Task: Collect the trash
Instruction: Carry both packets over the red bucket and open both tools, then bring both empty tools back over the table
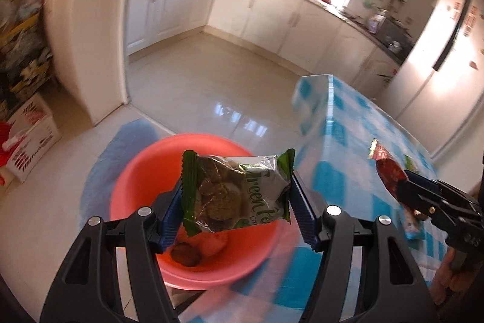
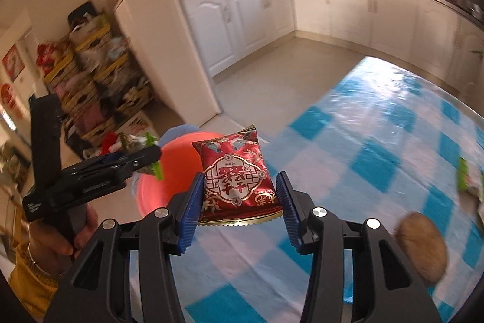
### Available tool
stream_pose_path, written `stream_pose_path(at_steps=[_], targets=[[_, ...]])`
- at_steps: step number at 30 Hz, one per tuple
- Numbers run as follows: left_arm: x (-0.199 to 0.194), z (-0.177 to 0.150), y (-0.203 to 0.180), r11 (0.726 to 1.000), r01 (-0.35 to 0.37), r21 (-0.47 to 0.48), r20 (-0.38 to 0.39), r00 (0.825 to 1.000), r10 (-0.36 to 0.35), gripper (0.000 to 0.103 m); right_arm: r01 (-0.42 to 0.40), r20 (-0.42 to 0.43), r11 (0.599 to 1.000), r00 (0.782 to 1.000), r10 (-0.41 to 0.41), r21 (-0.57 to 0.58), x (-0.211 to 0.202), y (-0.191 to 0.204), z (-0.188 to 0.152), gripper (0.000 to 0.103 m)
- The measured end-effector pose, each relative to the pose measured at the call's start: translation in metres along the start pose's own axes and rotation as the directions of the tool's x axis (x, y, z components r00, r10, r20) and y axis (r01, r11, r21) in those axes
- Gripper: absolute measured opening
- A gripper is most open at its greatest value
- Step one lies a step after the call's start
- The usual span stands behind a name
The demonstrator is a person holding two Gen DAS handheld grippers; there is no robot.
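Carrying: two snack packets toward the basin, one in each gripper.
Left gripper [image 1: 236,199]: jaws about half apart, pads clamped on both ends of a green packet [image 1: 237,191], held directly above the basin.
Right gripper [image 2: 239,202]: jaws set narrow, pinching a red packet [image 2: 237,180] over the checked tablecloth [image 2: 378,141], near the basin's rim.
Basin [image 1: 136,186]: red, beside the table edge; a brown scrap already lies inside.
Remaining: brown round object [image 2: 422,247] and a green wrapper [image 2: 464,176] on the cloth.
Advice: release green now, centred; bring red fully over the rim before opening.
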State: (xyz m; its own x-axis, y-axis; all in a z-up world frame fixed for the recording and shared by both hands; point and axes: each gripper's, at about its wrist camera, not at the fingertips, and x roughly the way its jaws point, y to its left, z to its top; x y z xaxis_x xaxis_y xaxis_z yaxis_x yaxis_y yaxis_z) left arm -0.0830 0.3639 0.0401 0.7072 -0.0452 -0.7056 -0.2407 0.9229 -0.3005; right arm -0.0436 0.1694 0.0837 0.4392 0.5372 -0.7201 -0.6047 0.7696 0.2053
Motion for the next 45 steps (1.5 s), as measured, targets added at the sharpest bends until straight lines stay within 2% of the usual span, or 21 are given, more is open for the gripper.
stream_pose_path(at_steps=[8,19,22,23,24,26,28,31,34,38,45], targets=[[0.027,-0.008,0.036,0.998,-0.036,-0.047,-0.06,0.998,0.033,0.065,-0.06,-0.077,0.996,0.996,0.055,-0.07,0.044,0.034,0.009,0.049],[0.059,-0.021,0.052,0.996,-0.073,-0.053,-0.126,0.99,0.066,0.065,-0.081,-0.141,0.992,0.988,0.066,-0.096,0.085,0.056,0.016,0.049],[0.063,-0.023,0.054,0.995,-0.093,-0.041,-0.133,0.987,0.087,0.067,-0.073,-0.141,0.992,0.988,0.058,-0.103,0.088,0.064,0.018,0.049],[0.065,-0.024,0.054,0.995,-0.095,-0.035,-0.139,0.986,0.09,0.07,-0.077,-0.14,0.992,0.988,0.063,-0.097,0.089,0.064,0.018,0.05],[0.067,-0.025,0.053,0.994,-0.103,-0.024,-0.147,0.984,0.098,0.075,-0.076,-0.138,0.993,0.988,0.063,-0.091,0.089,0.064,0.019,0.05],[0.07,-0.027,0.053,0.992,-0.123,-0.008,-0.149,0.981,0.12,0.078,-0.07,-0.132,0.994,0.989,0.06,-0.079,0.087,0.062,0.019,0.064],[0.071,-0.028,0.054,0.991,-0.133,-0.003,-0.153,0.979,0.131,0.085,-0.063,-0.118,0.996,0.991,0.056,-0.063,0.084,0.059,0.021,0.072],[0.069,-0.029,0.054,0.99,-0.14,0.001,-0.146,0.979,0.139,0.086,-0.049,-0.096,0.998,0.994,0.046,-0.031,0.074,0.051,0.021,0.08],[0.064,-0.026,0.051,0.987,-0.161,0.01,-0.132,0.978,0.161,0.092,-0.047,-0.071,0.999,0.996,0.048,0.005,0.06,0.04,0.018,0.083],[0.057,-0.024,0.049,0.984,-0.18,0.013,-0.116,0.977,0.18,0.092,-0.038,-0.037,0.998,0.999,0.04,0.049,0.041,0.027,0.014,0.088],[0.044,-0.021,0.042,0.985,-0.171,0.015,-0.099,0.98,0.172,0.092,-0.011,0.003,0.994,1.0,0.01,0.109,0.013,0.007,0.003,0.089]])
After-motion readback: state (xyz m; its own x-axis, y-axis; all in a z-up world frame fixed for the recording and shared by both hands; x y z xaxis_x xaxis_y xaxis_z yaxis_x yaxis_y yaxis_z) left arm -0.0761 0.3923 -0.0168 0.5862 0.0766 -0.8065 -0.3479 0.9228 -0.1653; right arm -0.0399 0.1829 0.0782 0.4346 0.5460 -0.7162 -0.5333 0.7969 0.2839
